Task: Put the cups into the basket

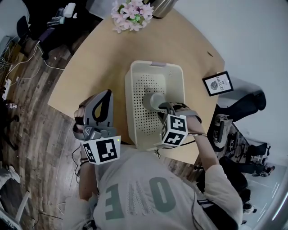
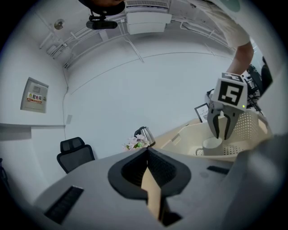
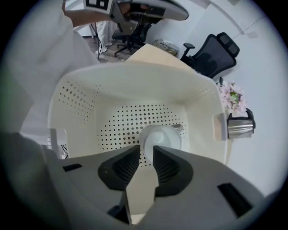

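**A:** Head view, first entry?
**B:** One basket (image 1: pixel 135 76), pale and perforated, at the near edge of the desk (image 1: pixel 90 67). One cup (image 1: pixel 153 99) on its floor, mid-basket. The right gripper (image 1: pixel 165 109) reaches into the basket, tips just beside the cup.

**A:** Other entries?
**B:** The left gripper (image 1: pixel 106 95) is over the desk's near-left part, beside the basket and apart from it. There are flowers (image 1: pixel 132 11) at the far edge and a frame (image 1: pixel 218 83) at the right edge.

**A:** Left gripper view?
**B:** Jaws pressed together at the tips, nothing between them. Beyond them the right gripper hangs over the cup with its fingers spread. The cup is upright. A kettle (image 2: pixel 145 134) stands by the flowers.

**A:** Right gripper view?
**B:** Jaws slightly parted, pinching nothing. The cup sits just past them on the basket floor. Contact with the cup is probably none, though the angle is poor.
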Available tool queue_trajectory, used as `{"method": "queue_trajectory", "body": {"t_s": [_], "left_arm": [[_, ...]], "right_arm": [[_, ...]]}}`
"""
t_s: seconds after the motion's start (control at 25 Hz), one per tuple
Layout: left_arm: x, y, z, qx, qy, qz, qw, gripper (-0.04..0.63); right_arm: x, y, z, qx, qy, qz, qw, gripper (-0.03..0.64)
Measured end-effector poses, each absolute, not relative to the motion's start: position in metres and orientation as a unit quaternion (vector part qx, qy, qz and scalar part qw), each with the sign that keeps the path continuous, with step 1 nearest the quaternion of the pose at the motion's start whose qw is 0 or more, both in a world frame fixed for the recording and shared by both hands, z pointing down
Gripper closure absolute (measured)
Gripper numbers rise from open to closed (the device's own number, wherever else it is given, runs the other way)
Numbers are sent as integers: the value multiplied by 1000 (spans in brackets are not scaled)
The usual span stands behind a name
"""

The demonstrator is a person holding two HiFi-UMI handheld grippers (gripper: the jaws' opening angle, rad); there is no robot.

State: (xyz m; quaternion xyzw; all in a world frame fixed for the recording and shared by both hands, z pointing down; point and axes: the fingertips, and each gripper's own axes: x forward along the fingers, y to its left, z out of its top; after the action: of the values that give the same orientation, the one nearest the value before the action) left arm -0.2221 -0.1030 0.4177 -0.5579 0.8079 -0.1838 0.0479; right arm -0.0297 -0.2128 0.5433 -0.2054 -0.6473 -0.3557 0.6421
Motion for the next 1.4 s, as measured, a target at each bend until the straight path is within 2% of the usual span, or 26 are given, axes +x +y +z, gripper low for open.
{"method": "queue_trajectory", "body": {"t_s": [0.16,0.28,0.36,0.44,0.48,0.64,0.76,0.88,1.08,1.4], "left_arm": [[-213,-113,402,-574,796,-178,65,588],[-204,-126,384,-597,778,-174,89,588],[-199,-137,366,-619,762,-161,102,588],[-191,-148,352,-637,745,-166,108,588],[-184,-154,346,-644,738,-163,116,588],[-159,-171,325,-670,710,-144,159,588],[-148,-183,307,-686,685,-164,184,588],[-122,-191,299,-706,664,-156,191,588],[-88,-199,292,-736,632,-141,196,588],[-81,-206,296,-745,625,-144,184,588]], "right_arm": [[-39,-214,488,-152,-714,-338,595,531],[-52,-217,441,-91,-779,-326,528,531],[-59,-222,408,-34,-824,-323,464,533],[-57,-230,373,40,-859,-330,390,601],[-53,-234,356,81,-871,-331,354,615],[-30,-240,317,226,-897,-288,249,618],[-18,-244,305,331,-908,-207,155,618],[-11,-240,302,367,-920,-122,65,618],[-5,-228,313,356,-935,8,-5,618],[-12,-223,334,353,-935,1,32,618]]}}
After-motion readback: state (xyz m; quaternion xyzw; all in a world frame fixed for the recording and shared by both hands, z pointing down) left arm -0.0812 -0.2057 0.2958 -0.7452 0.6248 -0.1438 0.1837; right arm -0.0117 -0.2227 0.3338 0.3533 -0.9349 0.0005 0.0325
